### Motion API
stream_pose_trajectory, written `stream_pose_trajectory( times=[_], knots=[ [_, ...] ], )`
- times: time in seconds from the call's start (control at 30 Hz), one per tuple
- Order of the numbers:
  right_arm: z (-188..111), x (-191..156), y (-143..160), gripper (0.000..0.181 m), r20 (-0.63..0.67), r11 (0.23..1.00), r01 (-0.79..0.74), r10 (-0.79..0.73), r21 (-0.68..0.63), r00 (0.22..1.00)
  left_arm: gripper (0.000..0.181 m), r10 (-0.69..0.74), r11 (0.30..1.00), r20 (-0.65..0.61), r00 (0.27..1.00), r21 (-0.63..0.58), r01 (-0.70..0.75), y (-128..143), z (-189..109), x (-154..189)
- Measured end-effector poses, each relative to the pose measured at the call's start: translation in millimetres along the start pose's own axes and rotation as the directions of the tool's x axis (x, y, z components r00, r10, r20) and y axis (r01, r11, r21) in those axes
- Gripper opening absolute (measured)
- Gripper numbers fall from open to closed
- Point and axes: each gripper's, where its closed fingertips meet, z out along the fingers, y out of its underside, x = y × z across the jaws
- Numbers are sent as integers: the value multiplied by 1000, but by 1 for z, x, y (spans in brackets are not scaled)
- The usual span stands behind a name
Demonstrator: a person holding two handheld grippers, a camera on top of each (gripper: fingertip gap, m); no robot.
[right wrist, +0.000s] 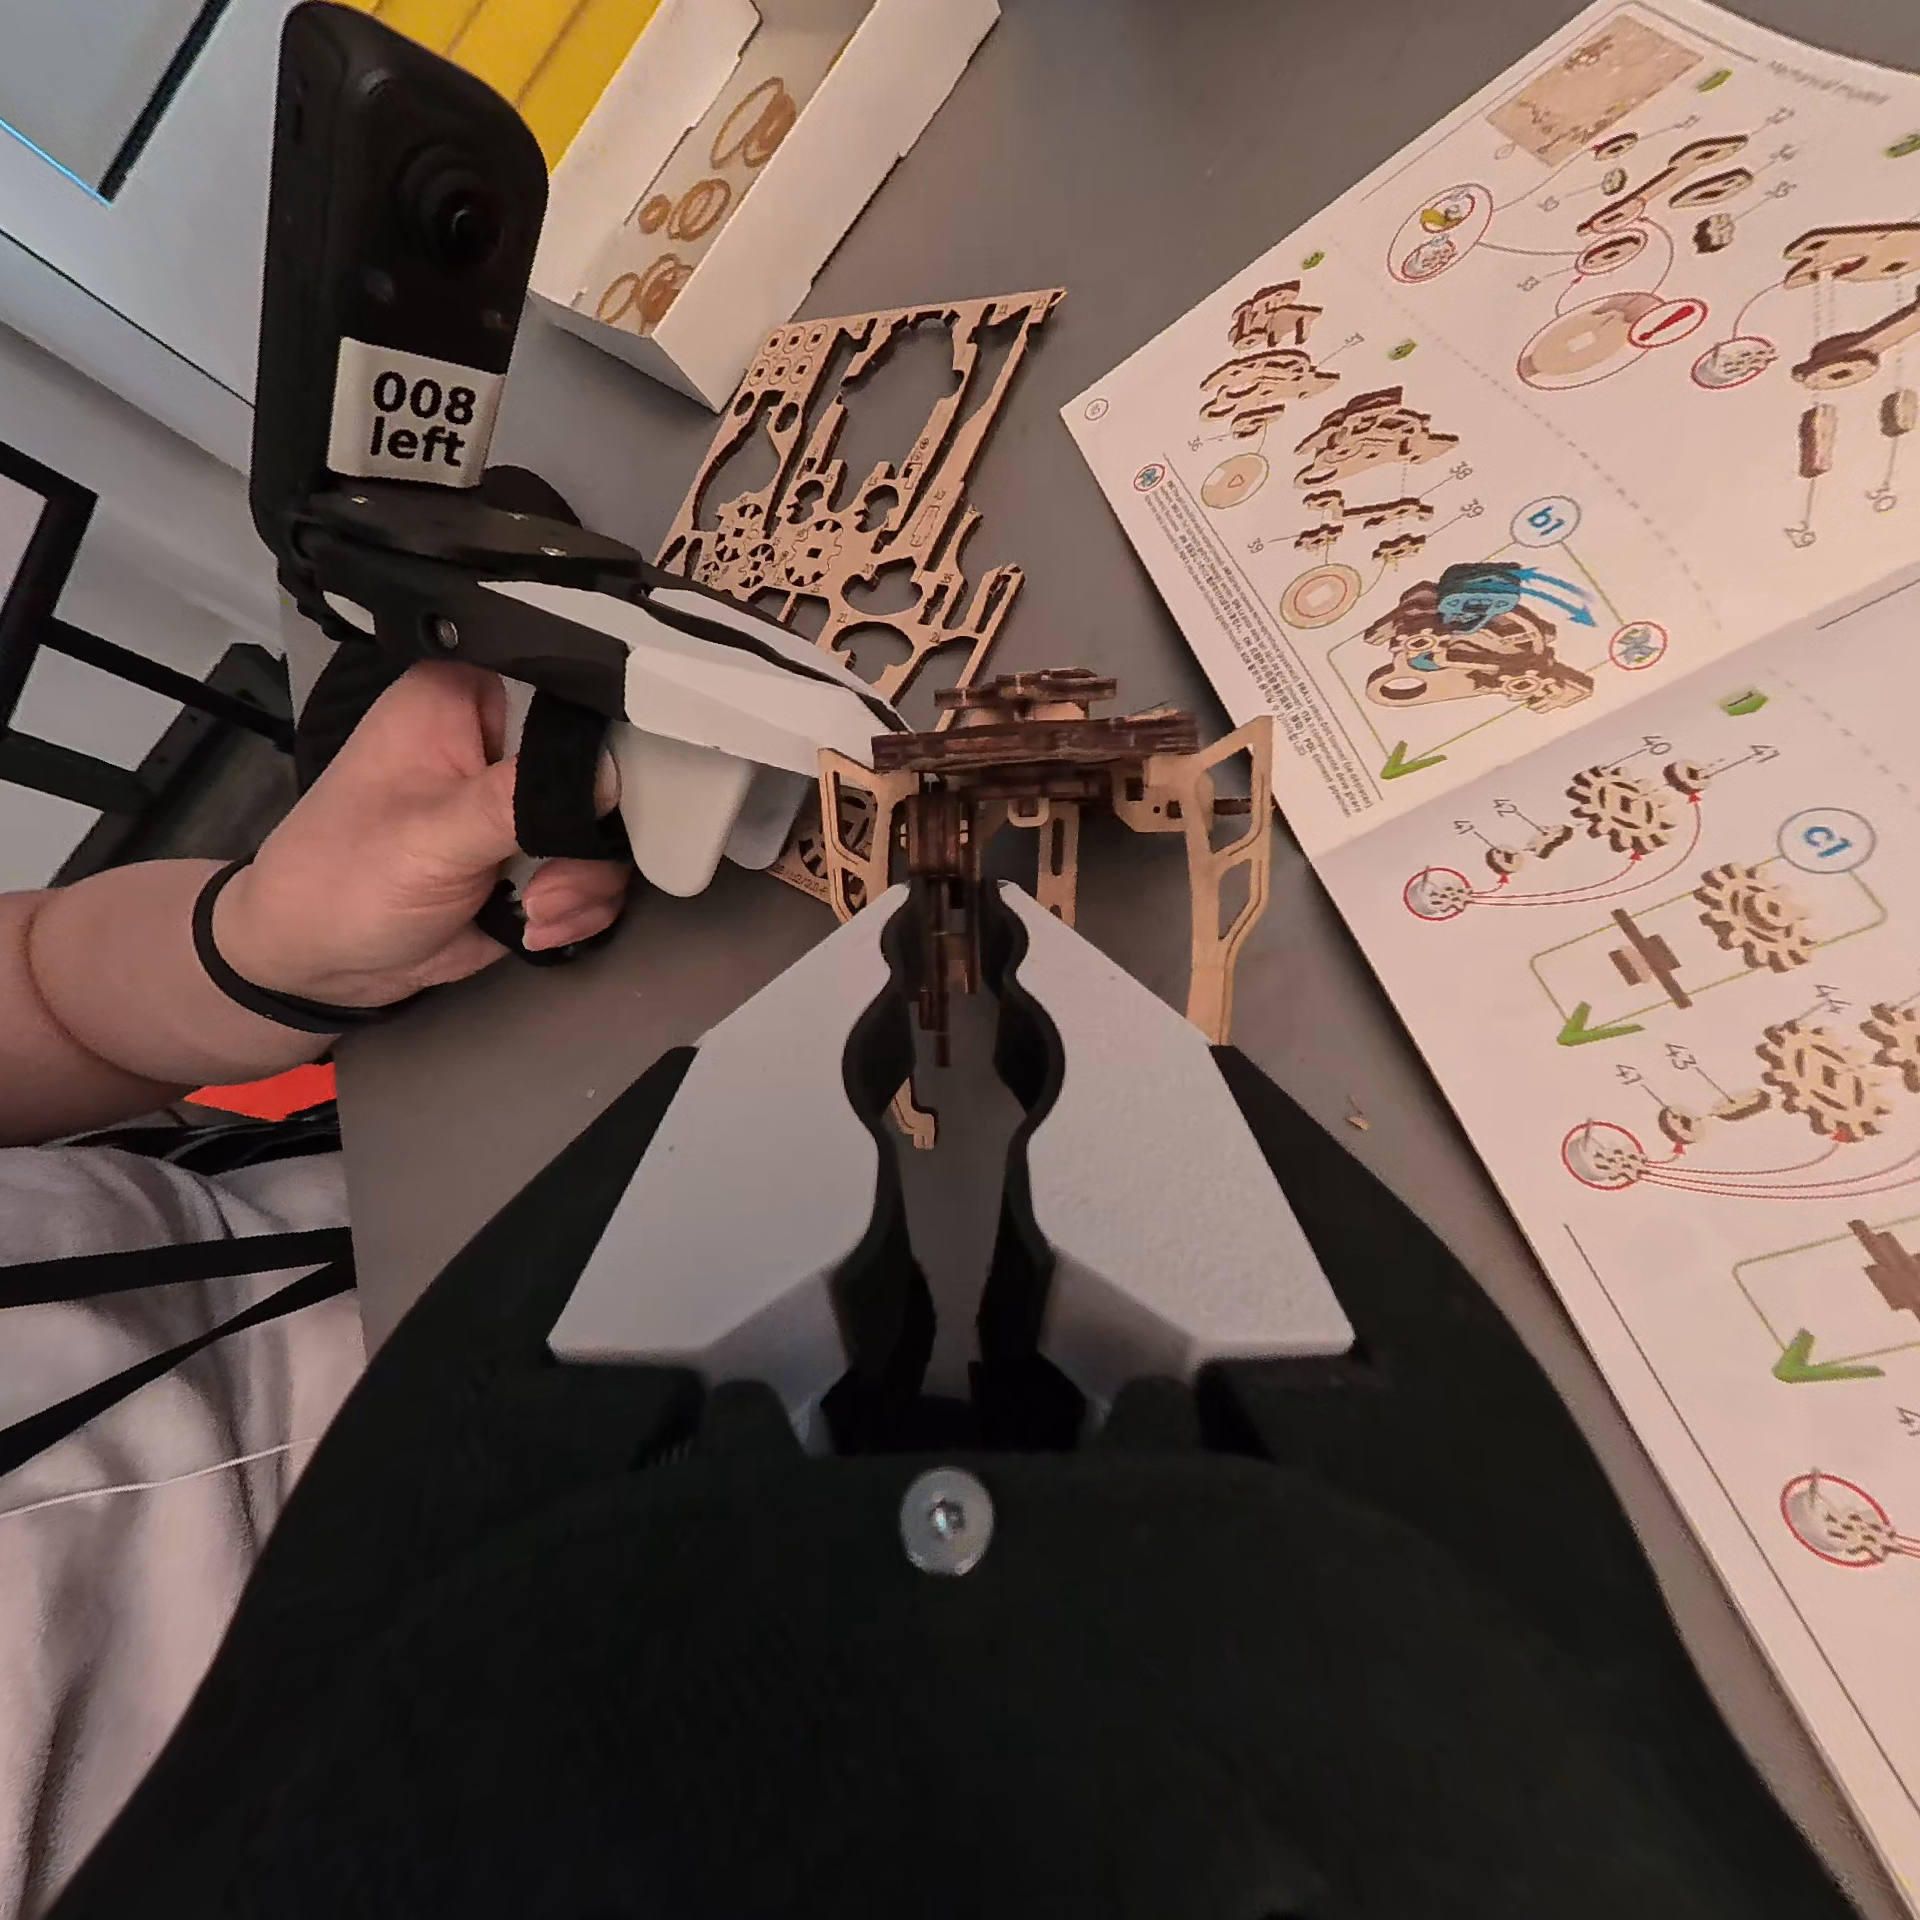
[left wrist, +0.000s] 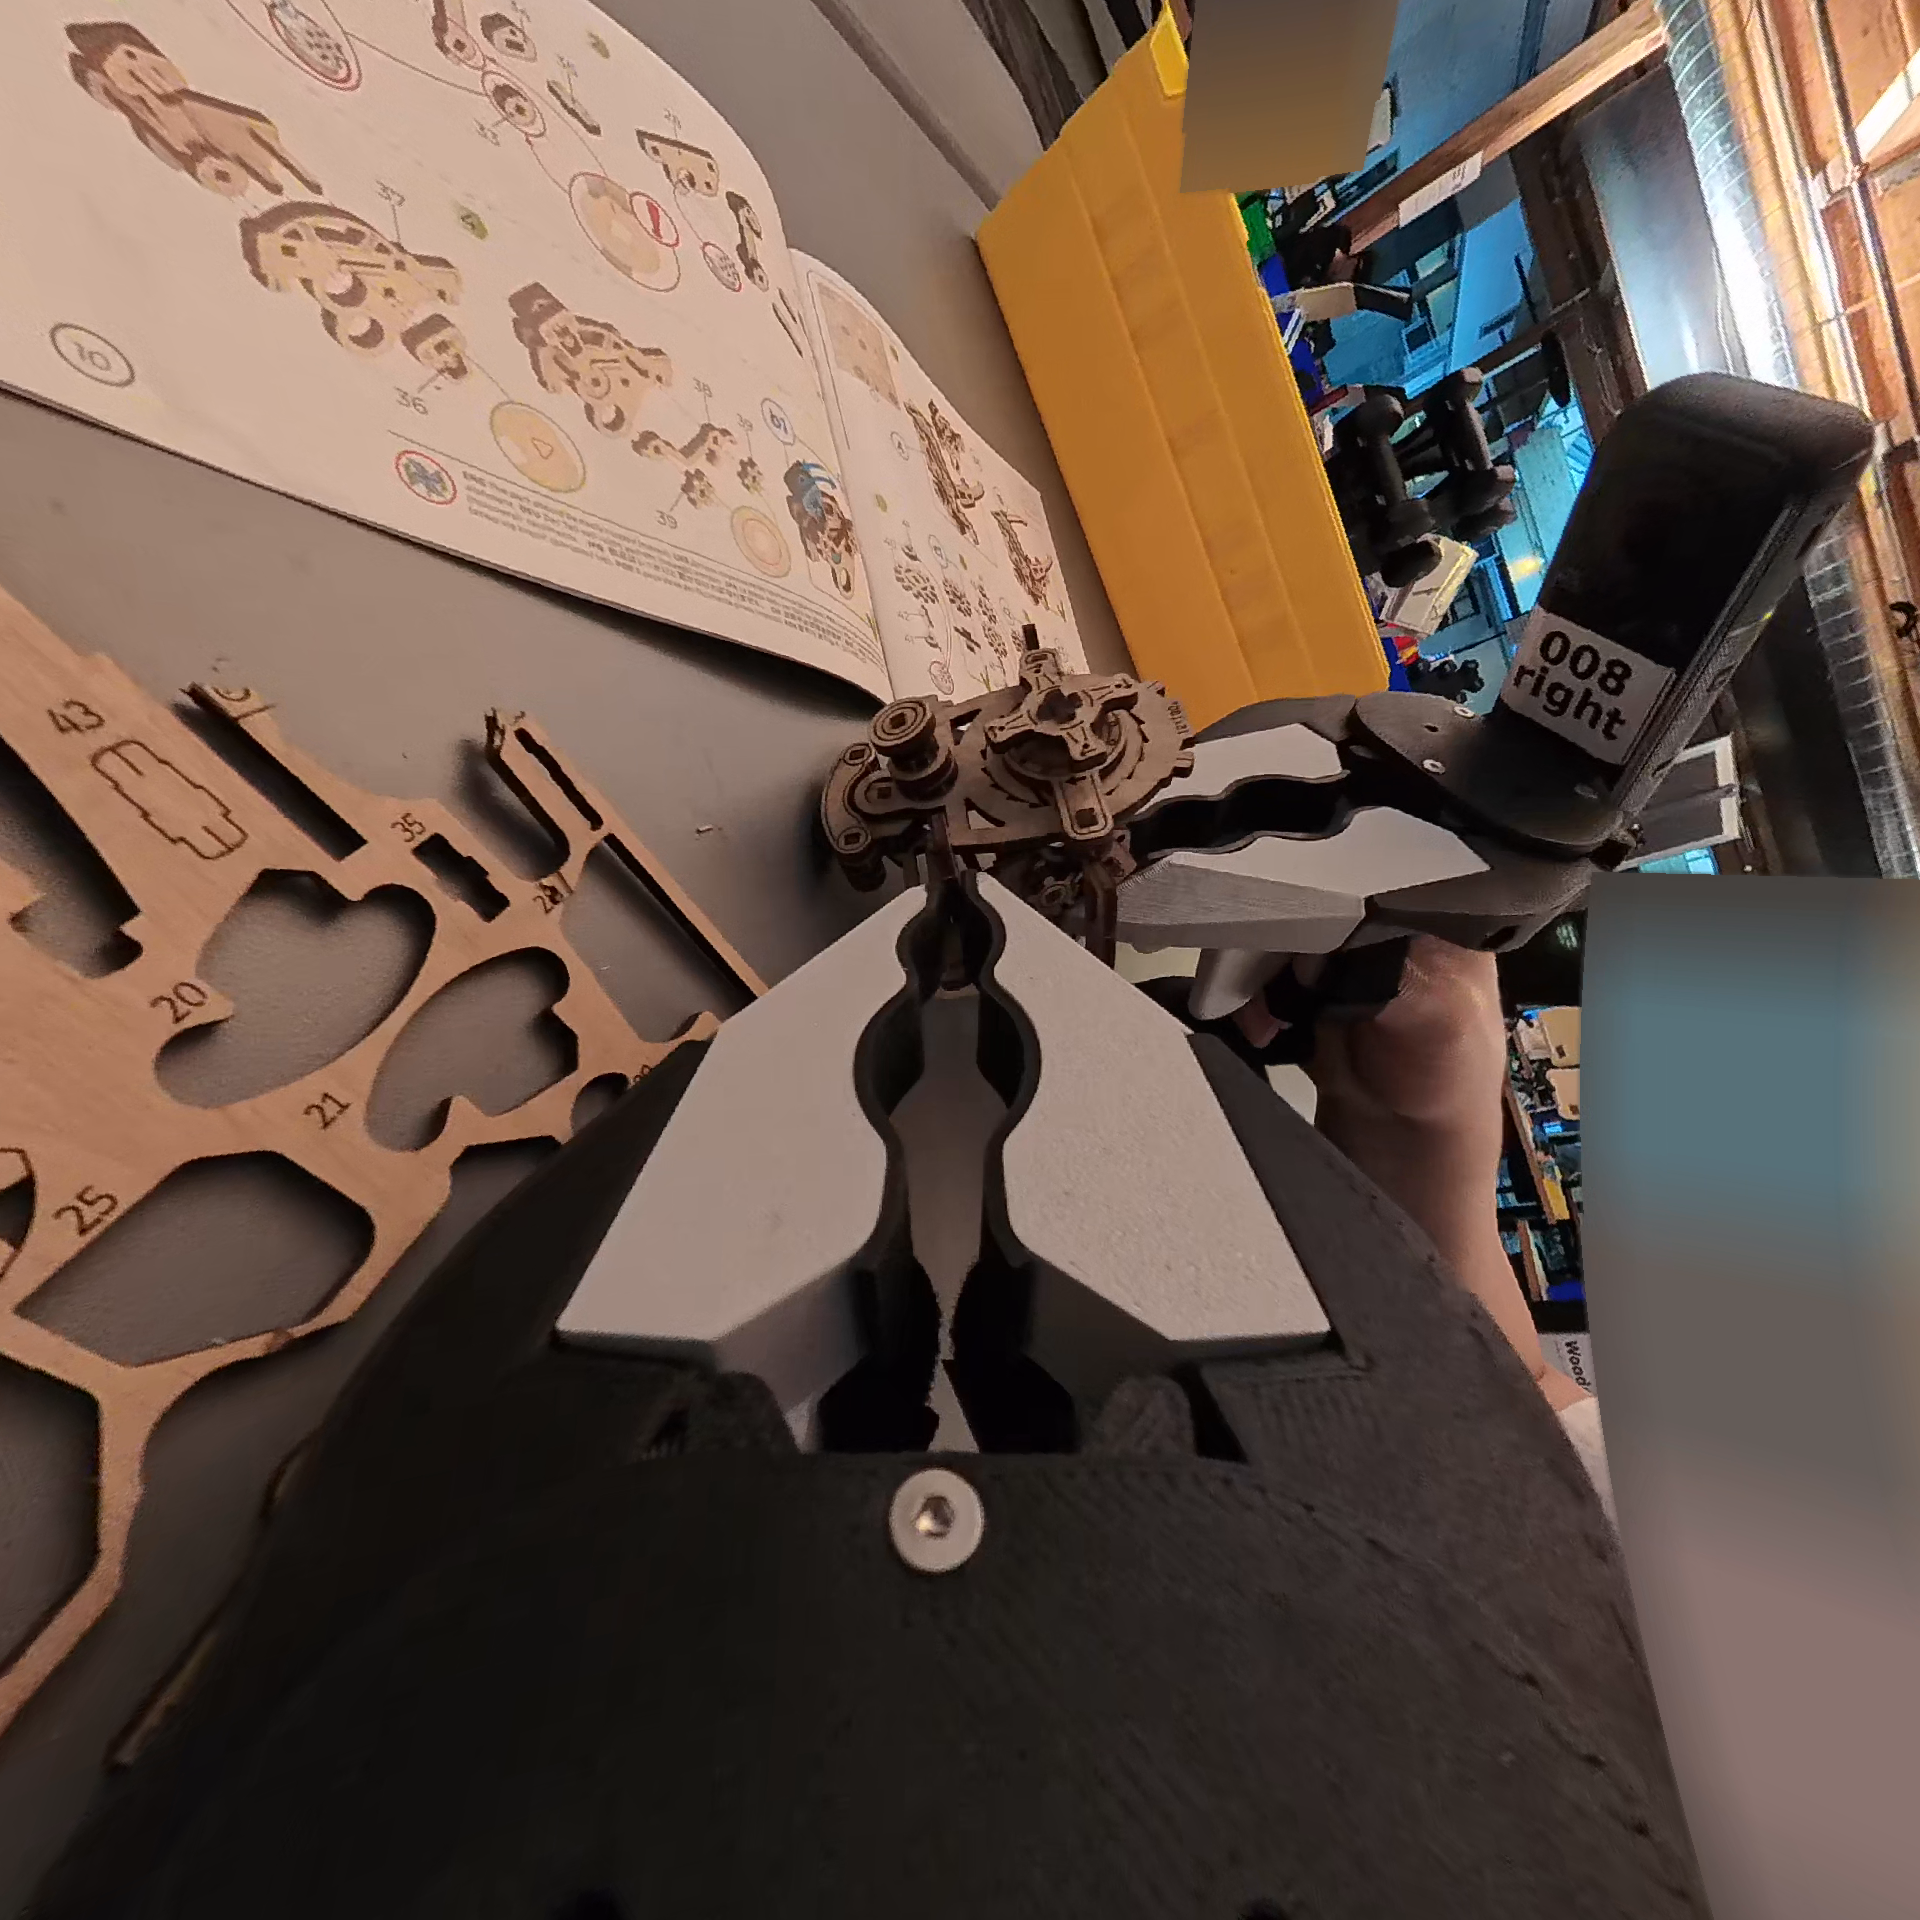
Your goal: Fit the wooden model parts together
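Note:
A small wooden model (left wrist: 1023, 774) of dark gears and discs is held between both grippers above the grey table. My left gripper (left wrist: 951, 906) is shut on a thin upright piece at the model's underside. The right gripper (left wrist: 1148, 831) comes in from the right and clamps the model's side. In the right wrist view my right gripper (right wrist: 948, 902) is shut on a dark stacked piece (right wrist: 940, 966) under the model's top disc (right wrist: 1029, 740). The left gripper (right wrist: 888, 727) meets the disc's edge from the left. A pale wooden frame (right wrist: 1231, 831) sits behind the model.
An open instruction booklet (right wrist: 1558, 520) lies to the right on the table, and it shows at the top in the left wrist view (left wrist: 416, 312). A punched-out plywood sheet (left wrist: 208, 1039) (right wrist: 883, 499) lies near. A yellow bin (left wrist: 1174, 416) and a white box with rings (right wrist: 727, 177) stand behind. Left and right tips are no more than a few centimetres apart.

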Motion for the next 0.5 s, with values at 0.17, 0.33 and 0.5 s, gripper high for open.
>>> stream_pose_trajectory(
  times=[0.17, 0.33, 0.5],
  knots=[
    [1, -1, 4, 7, -35, 999, 34, -35, -31, 999, 0, -43, 999, -11, 999, 1, 43, 0, 0, -2],
    [1, 6, 3, 8, -61, 1000, -29, 28, -13, 998, 0, -33, 999, -8, 999, 2, 33, 0, 0, -2],
    [0, 6, 1, 7, -30, 999, -44, 44, 6, 999, 0, -29, 1000, -18, 999, 10, 29, -2, -1, 0]
  ],
)
